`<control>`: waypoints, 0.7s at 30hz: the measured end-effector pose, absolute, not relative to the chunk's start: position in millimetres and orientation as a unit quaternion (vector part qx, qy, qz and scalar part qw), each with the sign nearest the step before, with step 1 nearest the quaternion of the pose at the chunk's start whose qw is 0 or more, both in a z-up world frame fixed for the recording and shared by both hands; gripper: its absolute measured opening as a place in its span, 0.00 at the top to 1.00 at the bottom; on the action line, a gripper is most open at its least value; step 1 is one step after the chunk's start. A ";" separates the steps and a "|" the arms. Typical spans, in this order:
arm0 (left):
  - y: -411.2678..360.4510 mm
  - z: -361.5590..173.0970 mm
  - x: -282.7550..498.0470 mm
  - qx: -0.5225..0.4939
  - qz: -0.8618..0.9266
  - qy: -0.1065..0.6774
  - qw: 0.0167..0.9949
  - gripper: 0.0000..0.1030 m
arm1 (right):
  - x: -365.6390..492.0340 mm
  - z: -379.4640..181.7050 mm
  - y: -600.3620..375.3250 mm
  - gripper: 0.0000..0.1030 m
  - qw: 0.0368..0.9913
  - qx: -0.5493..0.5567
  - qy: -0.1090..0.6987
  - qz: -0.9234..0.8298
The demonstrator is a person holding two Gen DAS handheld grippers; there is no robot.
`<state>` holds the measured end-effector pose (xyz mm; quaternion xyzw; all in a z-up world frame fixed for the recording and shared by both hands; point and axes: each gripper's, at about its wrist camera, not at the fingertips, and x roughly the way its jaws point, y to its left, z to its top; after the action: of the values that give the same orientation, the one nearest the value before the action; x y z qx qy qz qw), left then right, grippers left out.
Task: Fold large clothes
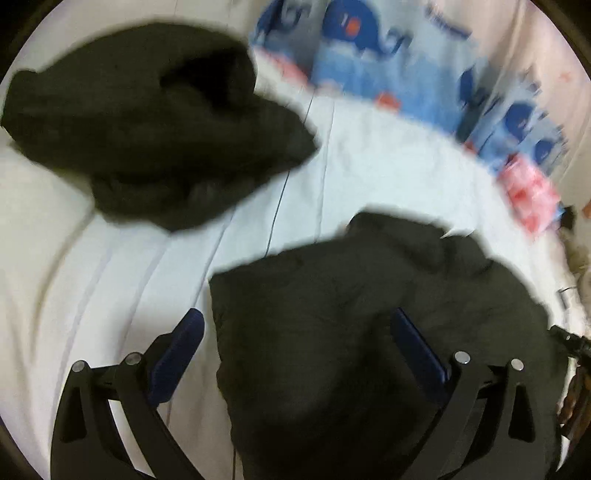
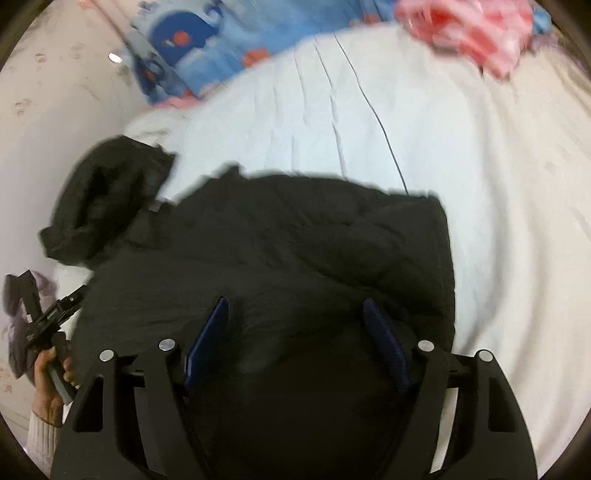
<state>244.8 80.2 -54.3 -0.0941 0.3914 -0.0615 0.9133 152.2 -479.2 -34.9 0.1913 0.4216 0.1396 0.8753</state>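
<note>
A large dark garment [image 1: 351, 314] lies crumpled on the white bed cover [image 1: 110, 277]. My left gripper [image 1: 297, 314] is open just above the garment's left edge, its right finger [image 1: 413, 343] over the cloth and its left finger [image 1: 181, 350] over the sheet. In the right wrist view the same garment [image 2: 295, 236] spreads across the middle, with a bunched part [image 2: 107, 195] at its far left. My right gripper [image 2: 295, 302] hangs open low over the cloth, and nothing shows pinched between its pads. A second dark heap [image 1: 147, 122] lies apart at the upper left.
A blue whale-print blanket [image 1: 388, 55] and a pink-red cloth [image 2: 476, 33] lie at the far side of the bed. A pale wall [image 2: 48, 110] borders the bed on the left. A hand [image 2: 48, 380] holds the left gripper at the left edge.
</note>
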 end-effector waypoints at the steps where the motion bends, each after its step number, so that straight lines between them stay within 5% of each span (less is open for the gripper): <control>1: 79.6 -46.8 235.7 -0.093 -0.071 0.378 0.918 0.06 | 144.3 -29.4 -475.8 0.30 0.879 0.184 0.417 0.143; 4: 67.9 -42.7 214.8 -0.064 -0.102 0.364 0.924 0.06 | 119.3 -39.7 -469.0 0.29 0.879 0.147 0.435 0.131; 9: 51.3 -110.6 229.2 -0.045 -0.106 0.437 0.892 0.05 | 130.0 -82.5 -472.2 0.28 0.852 0.172 0.476 0.134; 16: 57.5 -65.0 218.5 -0.053 -0.112 0.391 0.912 0.06 | 129.3 -16.1 -484.2 0.28 0.887 0.142 0.420 0.127; 21: 52.2 -71.3 236.4 -0.063 -0.104 0.398 0.909 0.06 | 172.3 -71.7 -475.2 0.27 0.852 0.128 0.497 0.109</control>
<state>236.4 52.2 -71.3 -0.0626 0.3983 -0.1041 0.9092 172.3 -475.2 -71.7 0.1275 0.4967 0.1087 0.8516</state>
